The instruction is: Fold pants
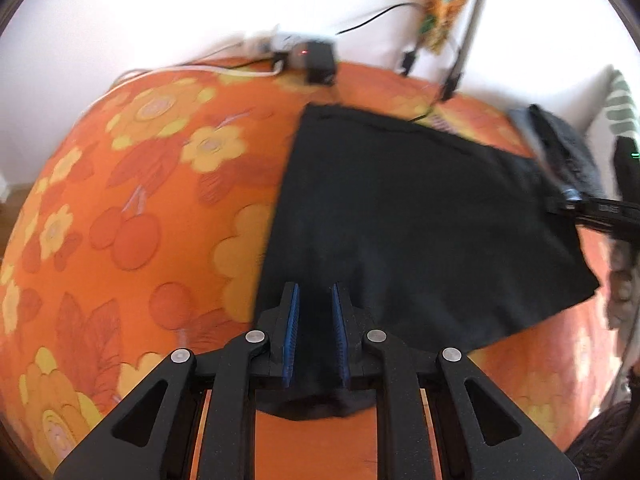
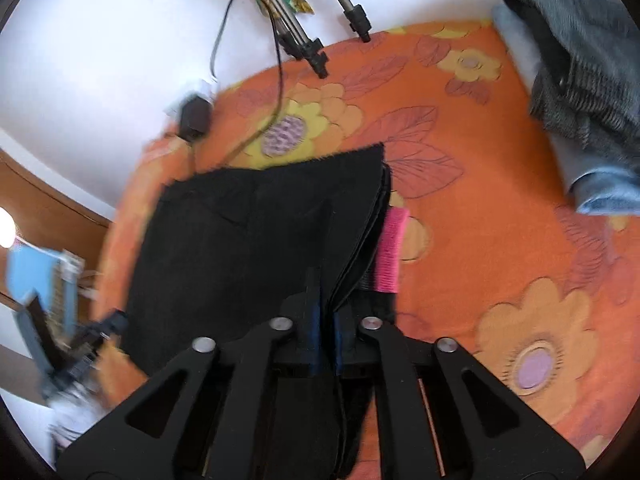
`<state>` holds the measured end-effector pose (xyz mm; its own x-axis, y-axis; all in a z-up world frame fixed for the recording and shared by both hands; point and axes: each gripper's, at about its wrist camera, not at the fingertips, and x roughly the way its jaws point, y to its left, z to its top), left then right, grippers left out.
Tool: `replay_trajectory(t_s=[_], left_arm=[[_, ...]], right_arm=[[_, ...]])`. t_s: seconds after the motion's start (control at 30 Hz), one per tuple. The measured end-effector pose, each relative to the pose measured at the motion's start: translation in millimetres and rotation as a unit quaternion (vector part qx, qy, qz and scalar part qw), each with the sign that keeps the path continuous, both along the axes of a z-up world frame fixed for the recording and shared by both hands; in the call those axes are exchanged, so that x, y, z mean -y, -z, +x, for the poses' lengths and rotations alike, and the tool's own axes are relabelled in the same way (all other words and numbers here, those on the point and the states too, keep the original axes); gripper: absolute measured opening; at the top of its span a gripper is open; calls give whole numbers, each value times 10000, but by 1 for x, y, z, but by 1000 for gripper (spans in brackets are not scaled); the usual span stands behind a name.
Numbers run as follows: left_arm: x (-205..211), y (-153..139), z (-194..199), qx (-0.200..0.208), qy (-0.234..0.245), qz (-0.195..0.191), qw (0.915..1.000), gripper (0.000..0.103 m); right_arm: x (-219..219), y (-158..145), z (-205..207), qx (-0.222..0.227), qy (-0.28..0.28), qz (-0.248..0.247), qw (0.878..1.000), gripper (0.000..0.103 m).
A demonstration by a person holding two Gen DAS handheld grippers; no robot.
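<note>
The pants (image 1: 400, 208) lie flat on the bedspread (image 1: 140, 200), with the left gripper (image 1: 314, 300) over their near edge and the right gripper (image 2: 326, 312) at their right edge. Behind the pants, by the wall, a power adapter (image 1: 318, 60) lies on the bedspread, and the tripod legs (image 2: 320, 48) stand to its right. A pile of other clothes (image 2: 580, 92) lies far right, well apart from the pants.

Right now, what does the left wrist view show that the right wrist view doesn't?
Only the left wrist view shows the black box with a red light at the bed's far edge. Only the right wrist view shows a pink strip beside the black pants and their stacked folded layers. Both share the pants, the orange floral bedspread and the tripod legs.
</note>
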<state>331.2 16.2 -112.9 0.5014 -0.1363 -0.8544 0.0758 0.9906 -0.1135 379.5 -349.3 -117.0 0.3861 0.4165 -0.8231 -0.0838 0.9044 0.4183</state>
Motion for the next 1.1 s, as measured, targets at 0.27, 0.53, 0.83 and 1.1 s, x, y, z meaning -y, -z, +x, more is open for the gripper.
replay_trajectory(t_s=[0.27,0.53,0.83,1.1], left_arm=[[-13,-9,-10,196,-162,-125,9996,15],[22,0,-14,130,414,-200,9989,15],[13,14,-19,138,460,-85,9988,15],[-34,-6,-29,275,-159,-196,9993,31]], right_arm=[[-20,-62,-29,1300,-164,-804,9881,28],[-71,-19,-34,1086,-845,-1375,9809,35],[-83,6,-44,1206,-1139,-1895,9678,40],[-94,-30,-59,1254,-1135,-1142,9790,40]])
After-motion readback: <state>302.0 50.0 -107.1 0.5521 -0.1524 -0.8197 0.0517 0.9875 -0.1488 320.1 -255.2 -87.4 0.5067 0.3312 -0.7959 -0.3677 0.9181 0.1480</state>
